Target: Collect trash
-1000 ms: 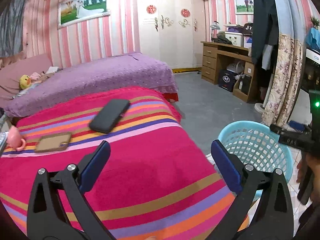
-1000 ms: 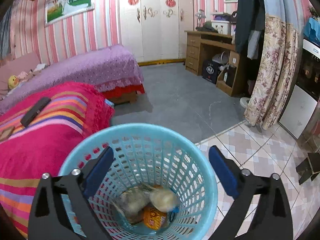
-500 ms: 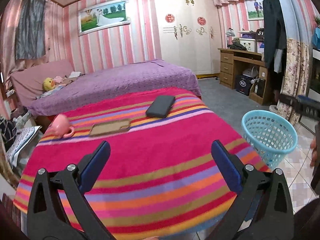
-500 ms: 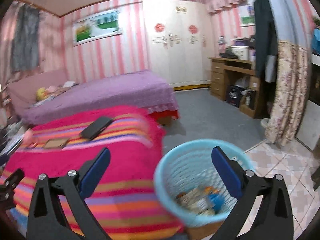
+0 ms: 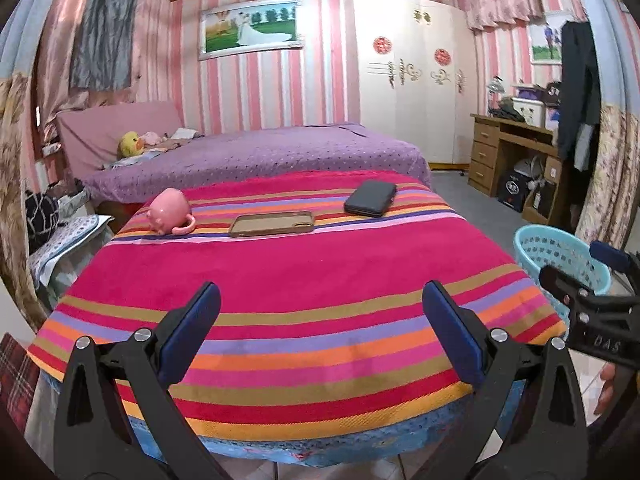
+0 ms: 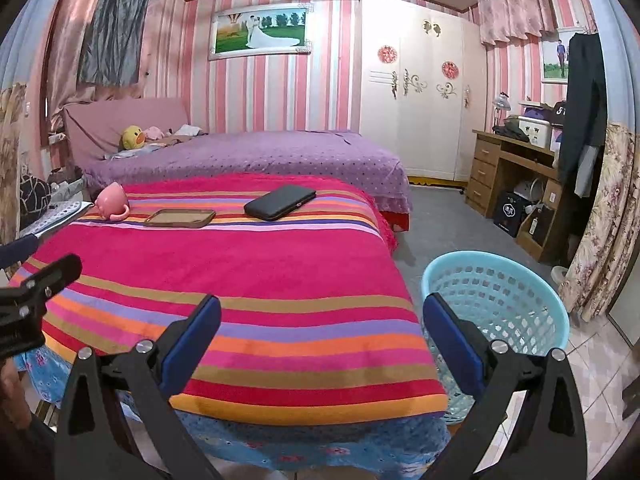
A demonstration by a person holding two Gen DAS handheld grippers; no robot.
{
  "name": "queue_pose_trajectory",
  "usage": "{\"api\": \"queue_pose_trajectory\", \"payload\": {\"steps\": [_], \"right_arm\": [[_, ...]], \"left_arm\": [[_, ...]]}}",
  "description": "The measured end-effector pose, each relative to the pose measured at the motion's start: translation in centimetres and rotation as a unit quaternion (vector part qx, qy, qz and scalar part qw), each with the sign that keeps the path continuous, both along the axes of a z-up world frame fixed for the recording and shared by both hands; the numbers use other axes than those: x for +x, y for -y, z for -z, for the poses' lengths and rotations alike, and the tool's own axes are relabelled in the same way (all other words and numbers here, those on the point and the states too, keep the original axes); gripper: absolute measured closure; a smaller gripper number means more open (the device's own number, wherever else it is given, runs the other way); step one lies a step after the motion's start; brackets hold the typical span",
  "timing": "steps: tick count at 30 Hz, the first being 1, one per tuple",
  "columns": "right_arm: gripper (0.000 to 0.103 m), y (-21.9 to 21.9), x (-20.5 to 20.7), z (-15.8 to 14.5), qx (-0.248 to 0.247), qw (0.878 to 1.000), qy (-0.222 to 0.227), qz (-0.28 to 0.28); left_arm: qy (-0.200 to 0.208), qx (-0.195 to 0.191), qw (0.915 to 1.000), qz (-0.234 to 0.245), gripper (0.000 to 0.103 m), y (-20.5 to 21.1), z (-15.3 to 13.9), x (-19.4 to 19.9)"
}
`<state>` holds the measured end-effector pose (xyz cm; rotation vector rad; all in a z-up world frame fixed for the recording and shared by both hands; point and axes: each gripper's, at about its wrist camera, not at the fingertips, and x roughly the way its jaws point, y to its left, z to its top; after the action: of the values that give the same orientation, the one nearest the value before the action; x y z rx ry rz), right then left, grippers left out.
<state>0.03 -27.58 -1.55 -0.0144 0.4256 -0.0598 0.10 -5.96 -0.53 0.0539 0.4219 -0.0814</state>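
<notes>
Both the left gripper [image 5: 320, 332] and right gripper [image 6: 320, 336] gape wide, empty, over the striped table's [image 5: 304, 280] near edge, with the blue basket [image 6: 496, 300] at right.

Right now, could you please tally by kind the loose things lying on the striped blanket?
Pink mug, lying on its side: 1
Brown phone case: 1
Black wallet-style case: 1
Total: 3

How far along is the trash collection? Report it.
Looks nearly finished. Both claws, left and right, are open and empty. The striped table cloth holds only a pink mug, brown phone case and black wallet. No trash visible outside the blue plastic basket.
</notes>
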Motion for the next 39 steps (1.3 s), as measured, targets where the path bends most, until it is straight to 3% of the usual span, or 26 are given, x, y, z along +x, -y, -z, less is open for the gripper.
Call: {"api": "queue_pose_trajectory", "payload": {"steps": [7,39], "right_arm": [[0.004,-1.2,-0.4,-0.2,-0.025,1.000,0.013,-0.003],[0.004,-1.1,-1.1,-0.9,-0.025,0.999,0.040,0.000]], "left_arm": [[-0.007,-0.002,0.9999,-0.010,0.005,-0.9,0.7,0.7],[0.010,-0.001,0.9999,-0.004,0.005,-0.7,0.6,0.1]]}}
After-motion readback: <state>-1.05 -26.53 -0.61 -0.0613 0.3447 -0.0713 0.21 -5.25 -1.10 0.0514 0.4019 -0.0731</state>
